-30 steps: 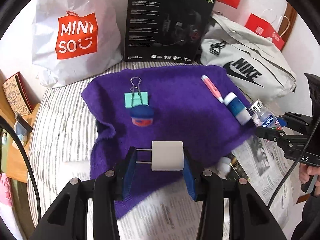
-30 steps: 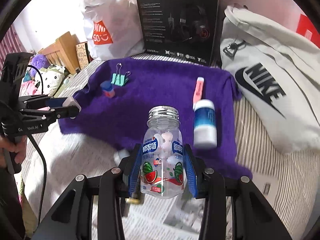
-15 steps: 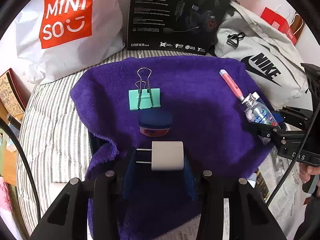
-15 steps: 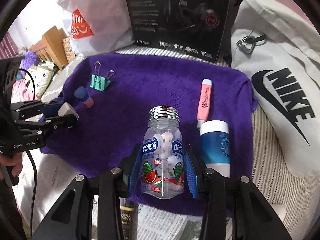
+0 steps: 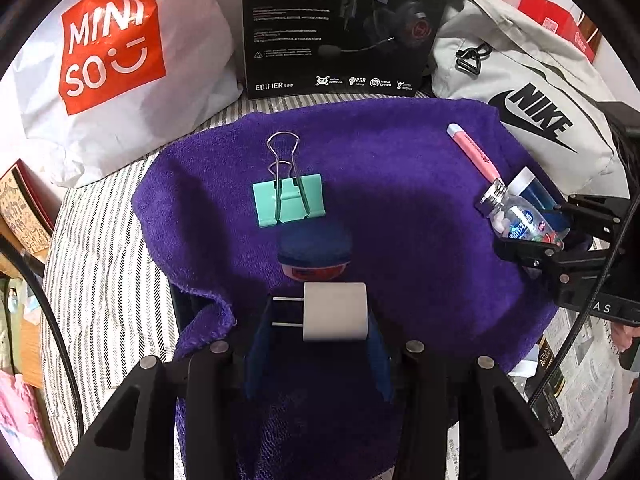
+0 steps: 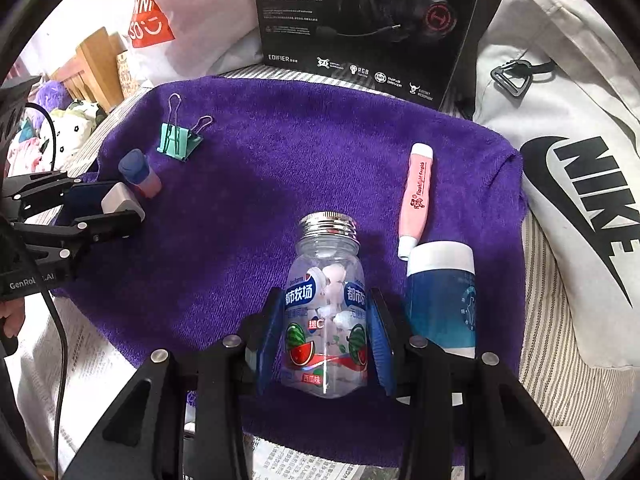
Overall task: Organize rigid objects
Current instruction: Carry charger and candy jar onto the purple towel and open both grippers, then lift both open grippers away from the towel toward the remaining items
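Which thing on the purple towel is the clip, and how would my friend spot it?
Find the purple towel below the black headset box. Near its far left corner lies the binder clip, beside a blue-capped little jar. Only it is mint green with wire handles.

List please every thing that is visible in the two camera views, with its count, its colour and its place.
towel: 1, purple, spread on the striped bedding
binder clip: 1, mint green, far left part of the towel
small jar: 1, blue cap over pink, just in front of the clip
highlighter: 1, pink, right part of the towel
tube: 1, blue with white cap, lying near the highlighter's near end
headset box: 1, black, standing behind the towel
Miniso bag: 1, white and orange, back left
Nike bag: 1, pale grey, right
newspaper: white, under the near edge
plug adapter: 1, white, in the left claw
candy bottle: 1, clear, in the right claw
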The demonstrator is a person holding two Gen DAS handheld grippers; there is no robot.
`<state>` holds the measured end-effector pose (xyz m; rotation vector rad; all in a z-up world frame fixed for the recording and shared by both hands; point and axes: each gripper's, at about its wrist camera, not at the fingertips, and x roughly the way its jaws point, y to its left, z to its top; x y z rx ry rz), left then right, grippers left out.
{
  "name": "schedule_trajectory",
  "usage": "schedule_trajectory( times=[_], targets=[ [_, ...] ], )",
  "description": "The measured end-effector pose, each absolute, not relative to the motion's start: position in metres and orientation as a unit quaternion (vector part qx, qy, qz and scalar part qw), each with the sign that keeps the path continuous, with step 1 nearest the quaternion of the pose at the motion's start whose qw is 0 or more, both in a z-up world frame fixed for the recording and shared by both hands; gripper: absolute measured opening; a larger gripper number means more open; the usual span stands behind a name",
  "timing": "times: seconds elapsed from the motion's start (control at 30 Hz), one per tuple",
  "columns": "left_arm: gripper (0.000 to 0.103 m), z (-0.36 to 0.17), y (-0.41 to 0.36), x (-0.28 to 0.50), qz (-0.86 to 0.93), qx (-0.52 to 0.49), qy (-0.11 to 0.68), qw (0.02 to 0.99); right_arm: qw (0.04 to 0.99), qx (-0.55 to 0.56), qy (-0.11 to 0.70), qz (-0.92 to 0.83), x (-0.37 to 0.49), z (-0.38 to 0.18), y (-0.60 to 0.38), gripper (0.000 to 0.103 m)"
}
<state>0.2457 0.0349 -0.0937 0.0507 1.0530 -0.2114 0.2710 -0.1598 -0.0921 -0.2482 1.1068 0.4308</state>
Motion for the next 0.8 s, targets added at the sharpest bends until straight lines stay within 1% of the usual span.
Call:
schedule_trajectory(
  times=[0.1, 0.17, 0.23, 0.33, 0.4, 0.57, 0.8],
  targets=[
    [0.042, -0.095, 0.033, 0.244, -0.098, 0.031, 0.502, 0.858, 0.821, -0.118, 0.519, 0.204, 0.272, -0.092, -0.159, 0.041],
    [0.044, -0.095, 0.031, 0.242, -0.096, 0.038, 0.504, 0.858, 0.822, -0.120, 0.517, 0.207, 0.271, -0.092, -0.159, 0.041],
    [0.052, -0.096, 0.028, 0.239, -0.097, 0.043, 0.506, 0.856, 0.822, -0.119, 0.515, 0.212, 0.270, -0.092, -0.161, 0.041],
    [0.057, -0.096, 0.024, 0.235, -0.095, 0.048, 0.508, 0.855, 0.819, -0.111, 0.520, 0.217, 0.269, -0.090, -0.164, 0.045],
    [0.062, -0.097, 0.024, 0.233, -0.092, 0.043, 0.512, 0.853, 0.815, -0.105, 0.527, 0.217, 0.268, -0.089, -0.165, 0.046],
    [0.062, -0.090, 0.025, 0.220, -0.080, 0.034, 0.511, 0.855, 0.821, -0.098, 0.521, 0.214, 0.257, -0.072, -0.171, 0.046],
    [0.063, -0.052, 0.026, 0.177, -0.081, 0.013, 0.475, 0.876, 0.833, -0.091, 0.495, 0.229, 0.208, -0.031, -0.189, 0.046]
  ],
)
